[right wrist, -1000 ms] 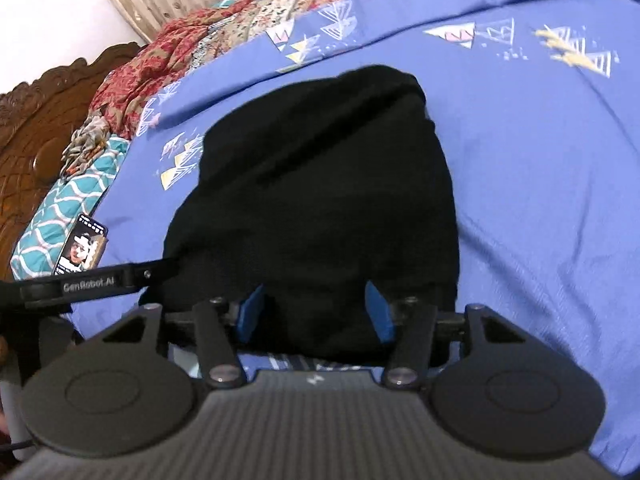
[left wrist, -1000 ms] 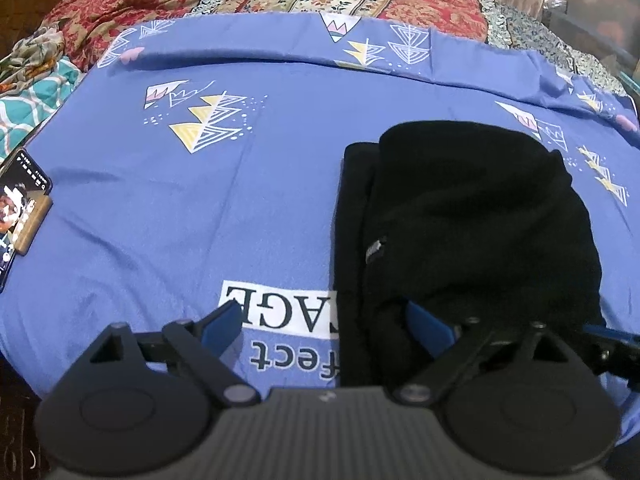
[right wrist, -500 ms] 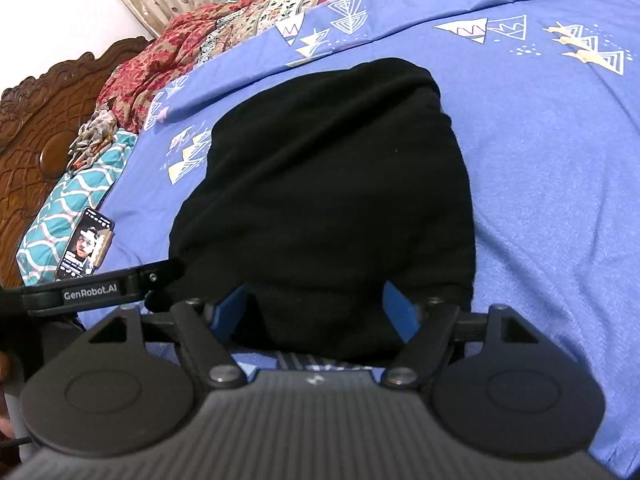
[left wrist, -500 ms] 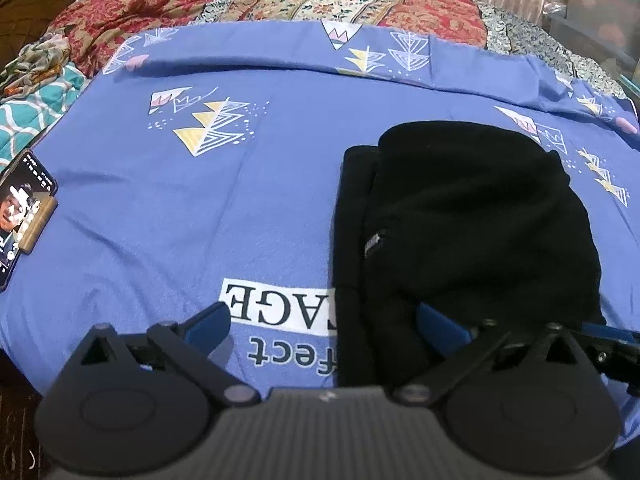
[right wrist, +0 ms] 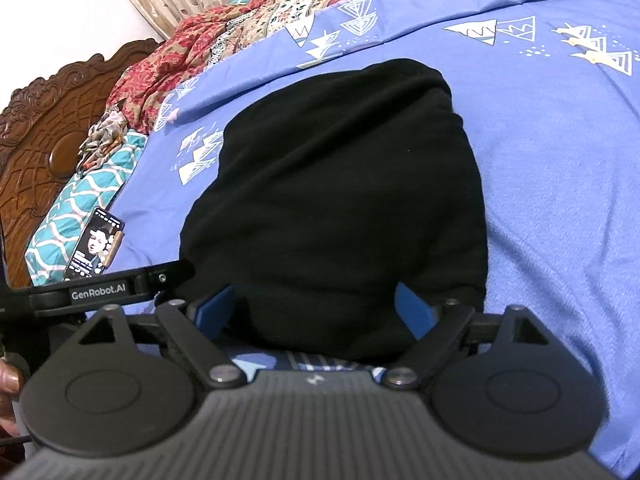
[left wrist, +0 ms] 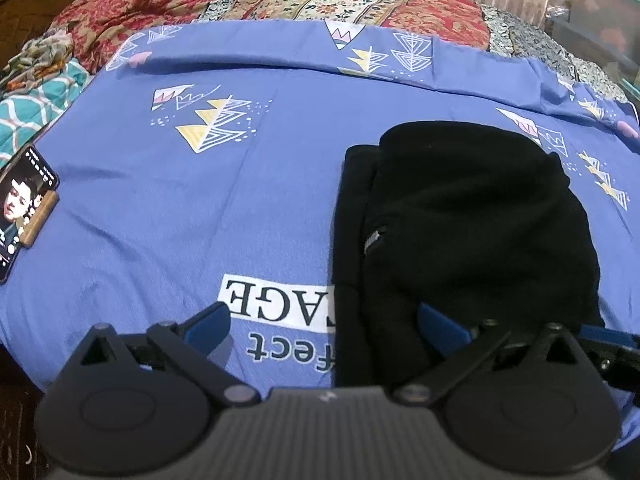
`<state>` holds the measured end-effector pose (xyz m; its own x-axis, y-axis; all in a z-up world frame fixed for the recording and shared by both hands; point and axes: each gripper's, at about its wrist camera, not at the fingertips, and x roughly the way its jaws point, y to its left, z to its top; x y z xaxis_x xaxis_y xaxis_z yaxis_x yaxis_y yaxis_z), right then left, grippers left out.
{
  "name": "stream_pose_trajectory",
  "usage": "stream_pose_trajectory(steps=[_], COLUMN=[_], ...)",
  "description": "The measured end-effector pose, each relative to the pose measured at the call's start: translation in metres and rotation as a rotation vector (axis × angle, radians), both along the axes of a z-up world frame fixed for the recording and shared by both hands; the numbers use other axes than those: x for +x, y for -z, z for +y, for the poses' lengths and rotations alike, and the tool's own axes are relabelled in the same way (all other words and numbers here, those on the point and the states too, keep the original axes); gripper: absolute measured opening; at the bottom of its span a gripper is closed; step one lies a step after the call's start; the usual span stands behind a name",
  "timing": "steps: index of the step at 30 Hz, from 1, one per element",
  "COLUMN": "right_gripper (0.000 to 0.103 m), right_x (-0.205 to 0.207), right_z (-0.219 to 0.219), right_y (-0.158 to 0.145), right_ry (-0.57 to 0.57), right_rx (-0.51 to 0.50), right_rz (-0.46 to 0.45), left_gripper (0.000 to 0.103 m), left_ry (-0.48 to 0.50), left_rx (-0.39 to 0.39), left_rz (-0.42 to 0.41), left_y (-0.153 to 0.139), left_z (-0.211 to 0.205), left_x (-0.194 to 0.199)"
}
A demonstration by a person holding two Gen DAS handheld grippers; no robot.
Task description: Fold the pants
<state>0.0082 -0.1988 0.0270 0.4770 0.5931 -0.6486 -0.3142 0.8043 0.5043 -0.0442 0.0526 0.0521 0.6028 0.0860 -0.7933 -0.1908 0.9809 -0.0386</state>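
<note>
Starting at my left: the left claw stands spread as wide as it goes, holding nothing. One blue pad sits over bare bed sheet above the printed label, the other over the near left part of the black pants. So the pants lie ahead and to the right of this claw, not centred in it. The phone lies well off at the left edge of the bed, clear of any move.

The pants rest on the blue sheet as a folded, rounded bundle, longer going away from me than across. A narrower strip of the under layer shows along the left side, so the fold is not flush there.

On my right: the right claw has just been opening, and its jaws now stand apart with the near edge of the pants bulging between them. The pads flank the cloth without seeming to press it, so I read this as released. This claw sits squarely on the bundle's long axis and is the nearer of the two to its middle.

My judgement: the fold looks close to done. If anything remains, it is squaring that left strip, and the left claw is the one beside it.
</note>
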Motion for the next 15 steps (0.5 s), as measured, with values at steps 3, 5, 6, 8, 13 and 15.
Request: stream_pose_trajectory(steps=[3, 5, 6, 8, 13, 15], right_gripper=[0.091, 0.092, 0.093, 0.096, 0.097, 0.097], right_x=[-0.0006, -0.0016, -0.0022, -0.0023, -0.0027, -0.0036], right_z=[0.0011, 0.0027, 0.0036, 0.0055, 0.0062, 0.0059], right_y=[-0.0007, -0.0010, -0.0014, -0.0020, -0.0028, -0.0043], right_ry=[-0.002, -0.005, -0.007, -0.012, -0.015, -0.014], right_rx=[-0.004, -0.009, -0.013, -0.013, -0.015, -0.018], right_rz=[-0.004, -0.006, -0.008, -0.011, -0.017, -0.025], left_gripper=[0.103, 0.103, 0.103, 0.103, 0.103, 0.103], left_ry=[0.007, 0.021, 0.027, 0.037, 0.034, 0.033], left_rx=[0.012, 0.032, 0.045, 0.062, 0.046, 0.038], left_rz=[-0.005, -0.011, -0.015, -0.020, -0.015, -0.015], left_y=[-0.0004, -0.0014, -0.0020, -0.0030, -0.0043, -0.0051], left_z=[-0.0016, -0.0035, -0.0049, -0.0065, -0.0034, -0.0011], left_x=[-0.0002, -0.0004, -0.0006, -0.0009, -0.0001, 0.0001])
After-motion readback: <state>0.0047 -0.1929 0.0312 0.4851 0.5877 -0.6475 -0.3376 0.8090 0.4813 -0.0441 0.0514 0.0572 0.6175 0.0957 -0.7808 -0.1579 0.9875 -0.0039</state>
